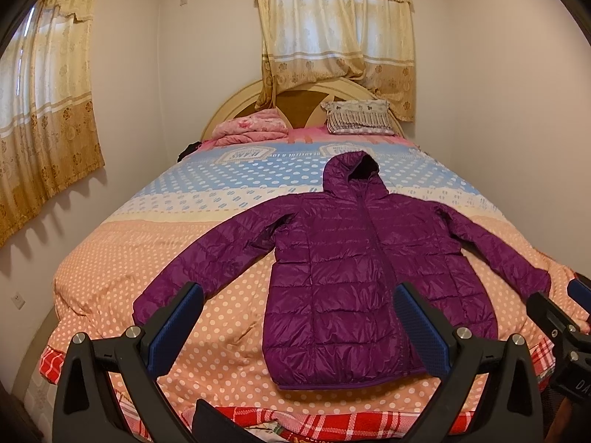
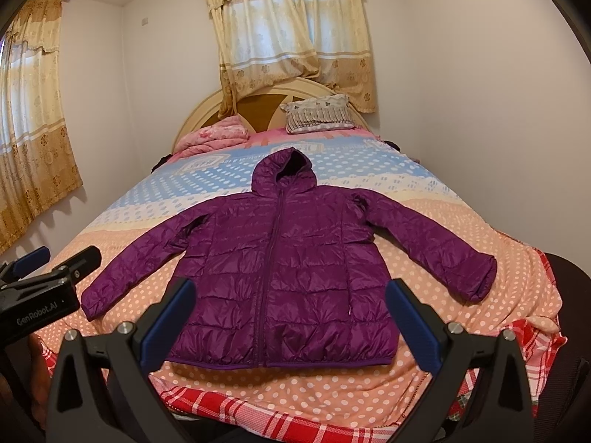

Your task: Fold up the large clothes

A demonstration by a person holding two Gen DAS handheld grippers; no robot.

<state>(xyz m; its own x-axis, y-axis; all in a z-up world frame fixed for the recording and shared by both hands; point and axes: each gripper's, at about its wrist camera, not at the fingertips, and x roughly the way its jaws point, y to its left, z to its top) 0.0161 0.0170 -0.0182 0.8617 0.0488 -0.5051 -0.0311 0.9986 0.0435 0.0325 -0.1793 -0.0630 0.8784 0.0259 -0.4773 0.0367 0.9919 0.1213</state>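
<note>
A purple quilted hooded jacket (image 1: 354, 265) lies flat and zipped on the bed, front up, hood toward the headboard, both sleeves spread out to the sides. It also shows in the right wrist view (image 2: 280, 269). My left gripper (image 1: 299, 299) is open and empty, held above the foot of the bed near the jacket's hem. My right gripper (image 2: 290, 295) is open and empty, also above the hem. The left gripper shows at the left edge of the right wrist view (image 2: 55, 258); the right gripper shows at the right edge of the left wrist view (image 1: 557, 299).
The bed has a polka-dot cover (image 1: 155, 243) in orange and blue, with a red plaid blanket (image 2: 229, 406) at its foot. A folded pink blanket (image 1: 251, 129) and a pillow (image 1: 358, 116) lie by the headboard. Walls and curtains (image 1: 44, 110) stand close on both sides.
</note>
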